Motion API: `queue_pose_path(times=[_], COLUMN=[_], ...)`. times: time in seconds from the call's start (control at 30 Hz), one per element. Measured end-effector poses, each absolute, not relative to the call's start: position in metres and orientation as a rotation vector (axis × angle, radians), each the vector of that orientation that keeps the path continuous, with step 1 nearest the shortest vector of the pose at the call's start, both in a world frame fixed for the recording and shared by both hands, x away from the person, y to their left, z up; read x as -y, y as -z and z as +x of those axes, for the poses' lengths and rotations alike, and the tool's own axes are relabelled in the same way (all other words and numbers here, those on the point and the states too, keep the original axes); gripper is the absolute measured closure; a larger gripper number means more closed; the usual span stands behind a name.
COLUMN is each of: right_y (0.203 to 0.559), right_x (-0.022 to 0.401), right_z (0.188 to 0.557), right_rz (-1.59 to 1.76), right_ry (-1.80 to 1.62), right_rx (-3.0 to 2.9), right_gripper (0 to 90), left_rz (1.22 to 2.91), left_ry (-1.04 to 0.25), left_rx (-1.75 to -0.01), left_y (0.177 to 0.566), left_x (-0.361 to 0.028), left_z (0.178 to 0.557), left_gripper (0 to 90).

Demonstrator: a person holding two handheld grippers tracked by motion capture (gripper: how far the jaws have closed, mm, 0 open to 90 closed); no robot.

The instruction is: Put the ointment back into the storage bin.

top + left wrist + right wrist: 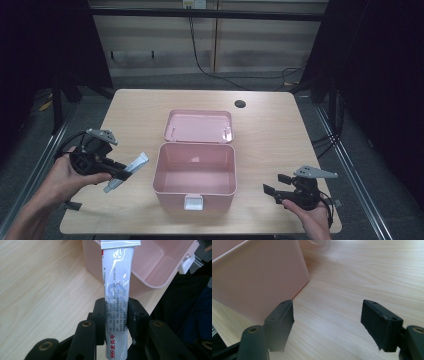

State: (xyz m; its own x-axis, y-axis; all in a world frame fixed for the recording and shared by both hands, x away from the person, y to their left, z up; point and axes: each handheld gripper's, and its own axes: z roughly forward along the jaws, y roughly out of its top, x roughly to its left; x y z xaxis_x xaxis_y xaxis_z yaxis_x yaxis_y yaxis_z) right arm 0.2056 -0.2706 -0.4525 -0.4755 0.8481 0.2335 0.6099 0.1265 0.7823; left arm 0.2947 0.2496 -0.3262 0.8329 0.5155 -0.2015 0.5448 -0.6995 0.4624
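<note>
The worktop (270, 130) is pale wood, and in the middle of it stands the pink plastic box (196, 176), open and hollow, with its lid (199, 127) lying flat just behind it and a white latch (193, 202) on the near wall. My left gripper (120, 172) is off to the left of the box, lifted clear of the wood, and its jaws are closed on the ointment tube (117, 302), gripping it across its lower body with the flat crimped end pointing away towards the box rim. My right gripper (272, 191) hangs low to the right of the box, jaws parted with nothing between them but bare wood, the pink wall just beside one pad (280, 322). I judge the tube to be light and soft: a thin, glossy skin that will dent under pressure and could slide in the pads if I loosen at all. The firm places would be the crimped end or the shoulder near the cap; across the belly, where I have it, a gentle squeeze is wiser, or paste may be forced out. It is slim enough to pivot, so I would keep it level over the box before easing off
</note>
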Motion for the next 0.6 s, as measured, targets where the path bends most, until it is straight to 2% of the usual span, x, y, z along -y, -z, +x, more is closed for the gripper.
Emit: queue_pose_path(times=[0.37,0.6], right_y=[0.450,0.449], right_x=[0.270,0.273], right_z=[0.205,0.204], right_rz=[1.403,1.384], right_ry=[-1.310,-1.346], right_rx=[-2.138,-2.128], right_gripper=[14.3,13.9], left_rz=[2.502,2.540], left_ry=[0.071,0.066], left_rx=[-0.742,-0.680], left_y=[0.312,0.301], left_x=[-0.226,-0.207], left_z=[0.300,0.302], left_gripper=[70.5,70.5])
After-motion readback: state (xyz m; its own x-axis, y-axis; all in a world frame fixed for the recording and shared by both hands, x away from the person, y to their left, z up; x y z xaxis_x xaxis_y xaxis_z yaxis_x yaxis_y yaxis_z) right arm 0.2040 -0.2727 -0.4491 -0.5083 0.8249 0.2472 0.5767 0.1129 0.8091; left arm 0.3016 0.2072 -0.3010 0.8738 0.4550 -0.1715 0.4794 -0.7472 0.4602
